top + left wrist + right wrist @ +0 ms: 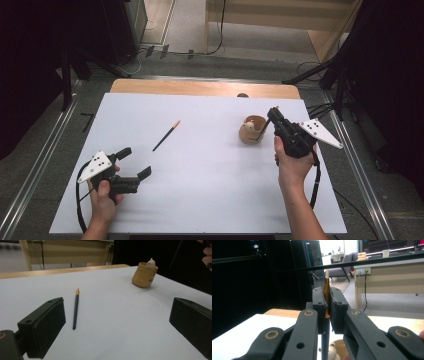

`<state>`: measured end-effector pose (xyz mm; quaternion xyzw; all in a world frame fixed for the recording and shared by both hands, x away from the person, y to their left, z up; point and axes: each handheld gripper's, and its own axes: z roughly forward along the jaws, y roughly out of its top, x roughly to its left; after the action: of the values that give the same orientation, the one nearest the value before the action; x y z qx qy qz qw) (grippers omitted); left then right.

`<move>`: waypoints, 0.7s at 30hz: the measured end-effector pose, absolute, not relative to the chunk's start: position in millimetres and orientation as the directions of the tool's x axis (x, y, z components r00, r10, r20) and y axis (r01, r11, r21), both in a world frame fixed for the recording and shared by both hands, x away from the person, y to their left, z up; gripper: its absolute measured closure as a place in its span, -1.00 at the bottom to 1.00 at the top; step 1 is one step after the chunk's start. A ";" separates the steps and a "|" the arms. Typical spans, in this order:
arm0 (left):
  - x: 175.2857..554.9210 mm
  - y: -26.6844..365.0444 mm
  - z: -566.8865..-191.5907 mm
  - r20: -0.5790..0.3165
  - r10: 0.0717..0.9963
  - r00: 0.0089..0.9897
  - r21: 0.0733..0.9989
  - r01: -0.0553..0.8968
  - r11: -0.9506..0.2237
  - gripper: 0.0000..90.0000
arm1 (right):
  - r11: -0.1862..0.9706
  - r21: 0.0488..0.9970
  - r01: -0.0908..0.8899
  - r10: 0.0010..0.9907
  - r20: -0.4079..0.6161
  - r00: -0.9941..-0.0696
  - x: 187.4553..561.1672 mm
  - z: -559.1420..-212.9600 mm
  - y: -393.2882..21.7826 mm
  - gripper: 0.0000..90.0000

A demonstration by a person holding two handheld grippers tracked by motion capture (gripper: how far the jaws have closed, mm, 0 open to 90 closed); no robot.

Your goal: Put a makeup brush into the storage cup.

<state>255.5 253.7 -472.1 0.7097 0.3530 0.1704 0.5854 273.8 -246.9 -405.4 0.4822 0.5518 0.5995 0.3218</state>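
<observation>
A dark pencil with an orange tip [166,136] [75,310] lies on the white table sheet [200,190], ahead of my left gripper [135,161] [117,322]. That gripper is open near the front left, with nothing between its jaws. A tan wooden cup [252,132] [144,275] stands at the right with a small pale figure [150,263] on its rim. My right gripper [272,114] [327,302] is just right of the cup, shut on a second pencil [327,290] that stands upright. Its lower end slants down into the cup [261,130].
A wooden strip of tabletop [200,88] shows beyond the sheet's far edge. Metal rails [45,150] run along both sides. Cables and a wooden desk [280,20] are on the floor beyond. White sheet lies bare between the two grippers.
</observation>
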 end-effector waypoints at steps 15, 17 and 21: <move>239.3 287.4 -480.1 -0.127 0.749 0.651 0.953 0.290 -0.090 -0.98 | -0.163 0.982 0.097 0.936 0.185 -0.300 299.4 -411.1 -263.5 0.89; 236.8 290.2 -480.3 -0.125 0.750 0.650 0.953 0.290 -0.093 -0.98 | -0.160 0.983 0.091 0.936 0.180 -0.303 302.6 -412.3 -264.0 0.89; 232.5 295.7 -479.0 -0.114 0.755 0.645 0.955 0.281 -0.096 -0.98 | -0.140 0.986 0.088 0.939 0.161 -0.304 308.5 -416.1 -262.6 0.89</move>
<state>232.5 295.7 -479.0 0.7097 0.3649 0.2100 0.5648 308.5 -262.6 -416.1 0.4682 0.5487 0.5923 0.3591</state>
